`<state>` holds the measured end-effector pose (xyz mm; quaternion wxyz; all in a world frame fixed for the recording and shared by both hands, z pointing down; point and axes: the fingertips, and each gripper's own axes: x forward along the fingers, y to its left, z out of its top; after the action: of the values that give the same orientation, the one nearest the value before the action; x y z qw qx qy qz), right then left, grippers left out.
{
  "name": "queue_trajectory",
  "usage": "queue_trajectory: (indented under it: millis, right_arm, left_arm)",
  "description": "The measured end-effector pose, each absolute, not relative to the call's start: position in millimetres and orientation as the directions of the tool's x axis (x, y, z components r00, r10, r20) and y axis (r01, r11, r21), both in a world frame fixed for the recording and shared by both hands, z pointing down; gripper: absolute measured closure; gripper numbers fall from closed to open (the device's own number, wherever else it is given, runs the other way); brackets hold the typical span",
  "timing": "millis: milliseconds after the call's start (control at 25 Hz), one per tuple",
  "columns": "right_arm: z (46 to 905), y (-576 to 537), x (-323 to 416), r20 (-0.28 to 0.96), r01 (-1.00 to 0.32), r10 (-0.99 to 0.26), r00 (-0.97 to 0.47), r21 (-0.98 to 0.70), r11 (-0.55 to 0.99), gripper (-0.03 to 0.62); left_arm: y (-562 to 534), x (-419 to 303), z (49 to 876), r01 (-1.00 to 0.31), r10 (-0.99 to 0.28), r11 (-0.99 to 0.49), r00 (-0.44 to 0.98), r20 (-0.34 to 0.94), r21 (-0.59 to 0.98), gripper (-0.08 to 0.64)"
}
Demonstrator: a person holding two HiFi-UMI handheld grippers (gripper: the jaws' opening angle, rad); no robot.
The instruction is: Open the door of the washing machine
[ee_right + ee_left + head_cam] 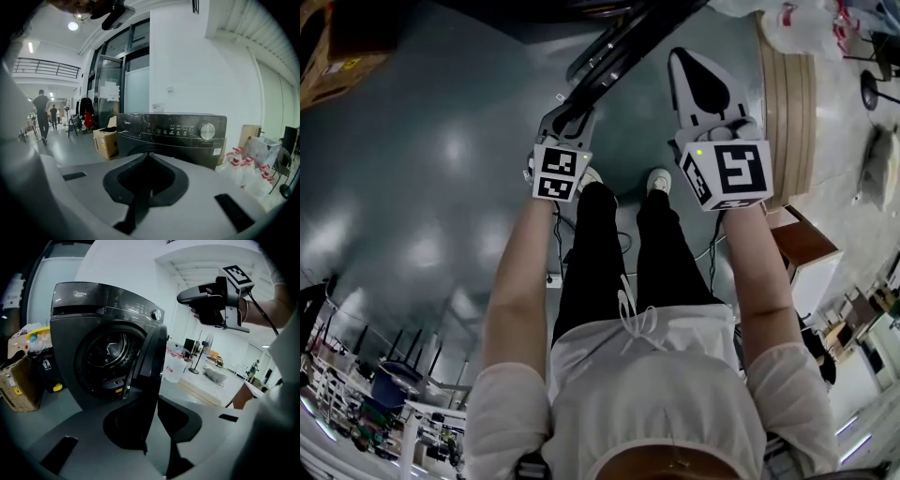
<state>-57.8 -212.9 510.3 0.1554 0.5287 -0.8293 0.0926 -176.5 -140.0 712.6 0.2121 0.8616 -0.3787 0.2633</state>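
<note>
Grey floor (441, 150); door (151, 357) between left fingers (180, 418)

- White top (656, 384) with loose, slightly sheer short sleeves (502, 412); a white drawstring (633, 314) at the waist.
- Black trousers (595, 253) and white shoes (659, 180).
- Left gripper (572, 117): grey shell, with a cube (560, 174) of black-and-white square markers.
- Right gripper (689, 70): pale grey shell, black inner faces, a marker cube (731, 173) with a small green light, and a black cable (262, 317).

We see a brown cardboard box (107, 143) on the shiny grey floor (422, 187), white spray bottles with red tops (248, 168), and a stack of pale wooden boards (787, 94).
</note>
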Motion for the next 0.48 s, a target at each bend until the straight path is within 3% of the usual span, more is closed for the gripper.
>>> queue_trajectory:
  millis: [480]
  right_arm:
    - [522,-148,22,0.363,-0.880,-0.822,-0.439,0.012,0.475,0.586]
  left_arm:
    - [-77,-107,712,-0.835,-0.580,-0.507,0.513,0.633,0.213,0.456]
